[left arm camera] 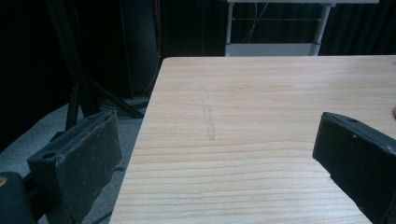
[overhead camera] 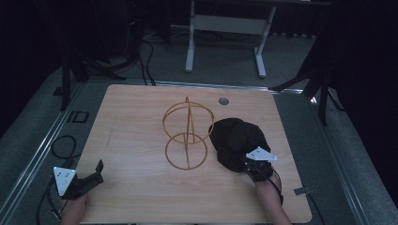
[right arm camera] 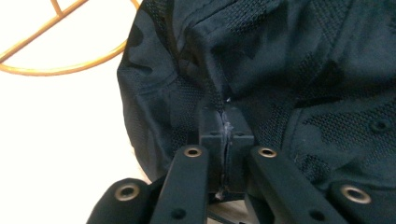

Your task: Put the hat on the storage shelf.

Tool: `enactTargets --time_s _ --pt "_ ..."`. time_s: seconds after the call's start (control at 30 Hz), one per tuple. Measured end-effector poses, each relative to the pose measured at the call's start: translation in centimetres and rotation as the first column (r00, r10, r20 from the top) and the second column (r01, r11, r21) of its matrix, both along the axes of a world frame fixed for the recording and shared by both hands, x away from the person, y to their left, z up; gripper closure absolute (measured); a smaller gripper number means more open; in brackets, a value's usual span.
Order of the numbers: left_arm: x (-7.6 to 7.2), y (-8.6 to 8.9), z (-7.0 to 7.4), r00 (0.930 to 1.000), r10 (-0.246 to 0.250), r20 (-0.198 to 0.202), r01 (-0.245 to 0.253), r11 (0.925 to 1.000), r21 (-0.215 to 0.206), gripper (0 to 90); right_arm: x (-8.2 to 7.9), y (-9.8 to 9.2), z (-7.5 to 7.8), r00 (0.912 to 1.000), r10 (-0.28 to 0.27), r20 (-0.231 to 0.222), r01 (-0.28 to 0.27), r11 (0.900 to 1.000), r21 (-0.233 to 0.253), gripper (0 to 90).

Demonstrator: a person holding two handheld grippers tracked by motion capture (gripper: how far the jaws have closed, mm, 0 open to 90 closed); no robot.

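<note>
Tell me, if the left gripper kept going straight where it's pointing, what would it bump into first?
Probably nothing soon. The left gripper has its jaws wide apart and looks along bare table. Its path looks free up to the far edge, though the gold wire stand sits off to its right, likely outside that line.

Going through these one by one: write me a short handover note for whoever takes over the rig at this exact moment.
Right gripper: shut on a fold of the black cap, which lies on the table right of the gold wire stand.
Left gripper: open, holding nothing, at the table's near left corner.
Done: cap gripped.
Left: cap not yet lifted; probably it goes onto the stand.
</note>
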State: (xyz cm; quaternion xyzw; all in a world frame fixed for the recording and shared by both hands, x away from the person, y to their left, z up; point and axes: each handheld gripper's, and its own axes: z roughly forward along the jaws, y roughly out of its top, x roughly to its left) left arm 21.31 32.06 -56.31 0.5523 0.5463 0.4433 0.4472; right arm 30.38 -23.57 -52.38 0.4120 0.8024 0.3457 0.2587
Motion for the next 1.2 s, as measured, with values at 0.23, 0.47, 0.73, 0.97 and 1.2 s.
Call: enactTargets --time_s 0.23,0.47,0.73,0.97,1.2 --pt "0.0 0.0 0.0 1.0000 0.000 -0.001 0.000 1.0000 0.001 1.8 -0.3 -0.5 1.0 0.9983 -0.023 0.053 0.021 0.999 0.026 90.0" --pt "0.0 0.0 0.0 1.0000 0.000 -0.001 0.000 1.0000 0.001 1.8 -0.5 -1.6 2.7 0.9919 -0.061 0.111 0.052 0.995 0.084 90.0" --pt "0.0 0.0 0.0 1.0000 0.000 0.000 0.000 1.0000 -0.002 1.8 -0.4 -2.9 4.7 0.9840 -0.102 0.146 0.080 0.985 0.152 90.0" --pt "0.0 0.1 0.0 1.0000 -0.002 -0.002 0.002 1.0000 -0.004 1.8 -0.4 -3.7 6.5 0.9731 -0.129 0.191 0.097 0.981 0.170 90.0" --pt "0.0 0.1 0.0 1.0000 -0.002 -0.002 0.002 1.0000 -0.007 1.8 -0.6 -4.7 9.0 0.9590 -0.147 0.243 0.097 0.974 0.207 90.0"
